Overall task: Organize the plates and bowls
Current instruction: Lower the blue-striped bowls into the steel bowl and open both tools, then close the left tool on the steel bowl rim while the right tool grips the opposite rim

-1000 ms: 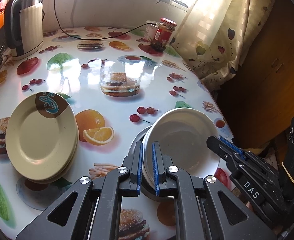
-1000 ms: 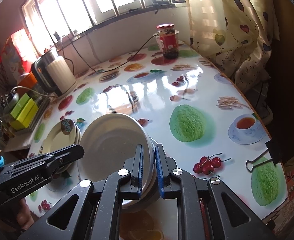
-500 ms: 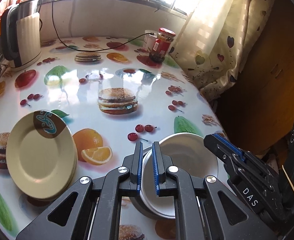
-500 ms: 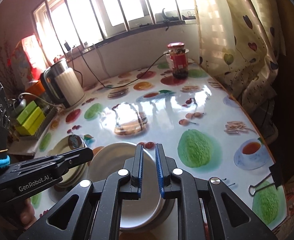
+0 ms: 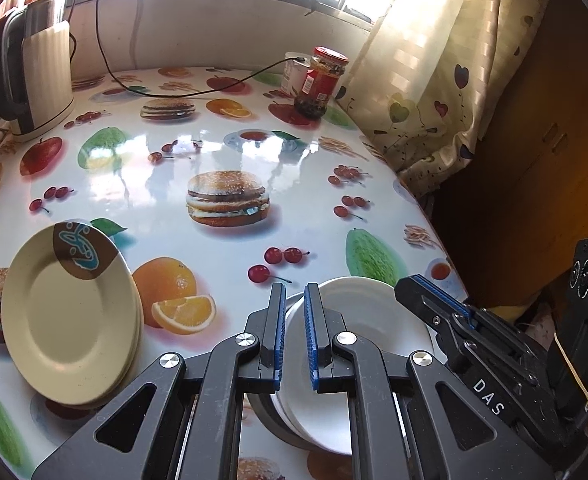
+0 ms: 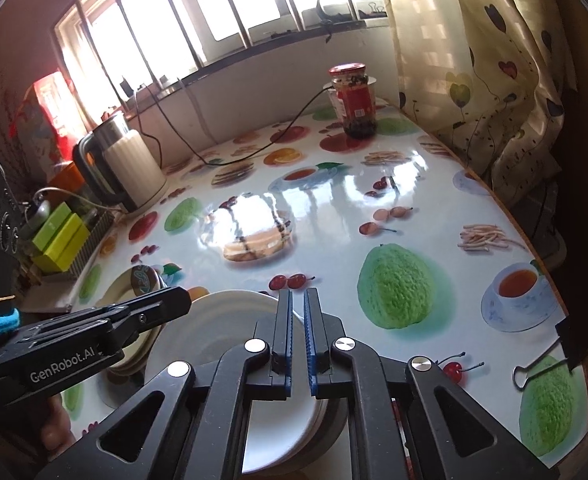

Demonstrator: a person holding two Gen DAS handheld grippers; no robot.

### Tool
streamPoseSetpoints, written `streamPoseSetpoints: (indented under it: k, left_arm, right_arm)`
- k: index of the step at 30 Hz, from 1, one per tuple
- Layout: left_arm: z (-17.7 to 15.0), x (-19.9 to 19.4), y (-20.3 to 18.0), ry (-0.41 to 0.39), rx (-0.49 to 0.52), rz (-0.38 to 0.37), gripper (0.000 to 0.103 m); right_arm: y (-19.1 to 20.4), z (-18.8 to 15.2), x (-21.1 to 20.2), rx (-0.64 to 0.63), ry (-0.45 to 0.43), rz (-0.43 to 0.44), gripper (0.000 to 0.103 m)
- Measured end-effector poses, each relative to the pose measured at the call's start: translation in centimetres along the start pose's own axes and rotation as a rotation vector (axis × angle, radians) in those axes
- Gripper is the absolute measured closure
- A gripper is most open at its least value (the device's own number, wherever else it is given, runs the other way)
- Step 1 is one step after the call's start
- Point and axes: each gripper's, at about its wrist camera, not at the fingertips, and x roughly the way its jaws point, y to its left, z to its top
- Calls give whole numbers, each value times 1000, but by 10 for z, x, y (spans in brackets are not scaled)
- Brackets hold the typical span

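Note:
A stack of white bowls rests on a dark metal dish near the table's front edge; it also shows in the right wrist view. My left gripper hovers over the stack's left rim, its jaws a narrow gap apart and empty. My right gripper hovers over the stack's right rim, its jaws nearly closed and empty. A stack of cream plates with a brown and blue emblem lies to the left, also seen in the right wrist view.
A kettle stands at the back left with its cord across the table. A red-lidded jar stands at the back right beside the curtain. A binder clip lies at the right edge.
Both grippers have pulled back and up from the white bowl stack. The stack has sunk lower in both views and now sits on the table, free of the jaws.

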Motion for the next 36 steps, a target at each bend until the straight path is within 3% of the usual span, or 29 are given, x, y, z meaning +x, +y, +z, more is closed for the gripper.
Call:
streamPoseSetpoints:
  k: [9, 13, 17, 19, 30, 36]
  left_arm:
    - [-3, -6, 3, -22, 13, 0, 93]
    - [-6, -17, 7, -48, 15, 4, 92]
    - [-11, -29, 18, -76, -3, 1, 75]
    - [-14, -31, 22, -80, -8, -2, 72]
    - [-33, -25, 39, -53, -66, -17, 71]
    - [-44, -16, 48, -24, -104, -61, 71]
  right_arm:
    - [-1, -2, -6, 0, -12, -8, 95]
    - [-8, -4, -15, 13, -30, -16, 78]
    - [-21, -8, -27, 53, -59, -12, 68]
    - [-28, -11, -31, 73, -66, -14, 64]
    - [-56, -32, -39, 143, -57, -26, 64]
    - [-61, -43, -36, 153, -45, -13, 64]
